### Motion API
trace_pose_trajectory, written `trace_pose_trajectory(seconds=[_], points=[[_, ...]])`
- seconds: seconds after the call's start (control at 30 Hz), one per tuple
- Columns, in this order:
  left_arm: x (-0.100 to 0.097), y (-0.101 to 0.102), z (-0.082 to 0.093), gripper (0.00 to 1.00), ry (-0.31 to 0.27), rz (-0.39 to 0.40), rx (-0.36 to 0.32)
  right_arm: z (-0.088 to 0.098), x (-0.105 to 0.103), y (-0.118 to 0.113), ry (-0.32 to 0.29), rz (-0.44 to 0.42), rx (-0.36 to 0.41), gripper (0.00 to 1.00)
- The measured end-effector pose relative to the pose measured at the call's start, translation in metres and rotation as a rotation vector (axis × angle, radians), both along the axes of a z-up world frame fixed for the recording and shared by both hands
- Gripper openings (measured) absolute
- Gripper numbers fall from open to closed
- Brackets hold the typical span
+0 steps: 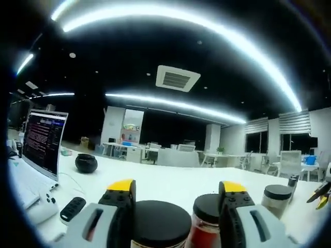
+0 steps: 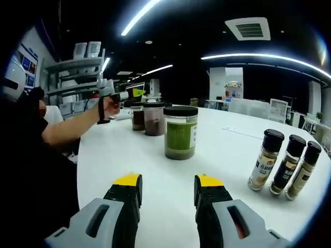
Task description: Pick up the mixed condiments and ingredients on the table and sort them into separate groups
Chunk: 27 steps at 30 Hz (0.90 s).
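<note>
Two yellow-tipped jaws of the left gripper [image 1: 178,192] are standing apart in the left gripper view, and a black-lidded jar [image 1: 158,225] is sitting upright in the gap between them; whether the jaws are touching it cannot be told. Just right of it, a second jar [image 1: 206,225] with reddish contents is standing partly behind the right jaw, and a smaller jar [image 1: 276,200] is standing upright farther right. Beyond them the white table [image 1: 170,182] is carrying a laptop [image 1: 42,142], a dark bowl [image 1: 86,163] and a small remote [image 1: 72,208] on the left. In the right gripper view the right gripper [image 2: 168,189] is hovering over the table with its jaws apart and nothing between them. Ahead of it a jar of green powder [image 2: 180,132] is standing upright, with two darker jars [image 2: 148,119] behind it near the far hand [image 2: 109,106]. Three slim spice bottles [image 2: 285,164] are standing side by side at the right, long axes vertical, black caps up. Strip lights [image 1: 170,15] and a ceiling vent [image 1: 177,78] are glowing above an open office with desks and chairs.
</note>
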<state>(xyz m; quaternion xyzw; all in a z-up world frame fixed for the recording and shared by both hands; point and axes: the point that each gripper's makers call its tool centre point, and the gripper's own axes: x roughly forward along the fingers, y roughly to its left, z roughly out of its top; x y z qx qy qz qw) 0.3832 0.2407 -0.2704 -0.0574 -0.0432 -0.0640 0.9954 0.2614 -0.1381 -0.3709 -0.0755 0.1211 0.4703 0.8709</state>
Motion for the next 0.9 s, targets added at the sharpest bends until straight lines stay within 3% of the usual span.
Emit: trace_pose_trajectory(seconds=[0.6, 0.9], points=[[0.000, -0.078, 0.015, 0.65, -0.012, -0.162, 0.076, -0.001, -0.001, 0.000, 0.004, 0.005, 0.000, 0.41], [0.000, -0.113, 0.016, 0.66, -0.005, -0.231, 0.075, 0.000, -0.001, -0.001, 0.006, 0.004, 0.001, 0.41]])
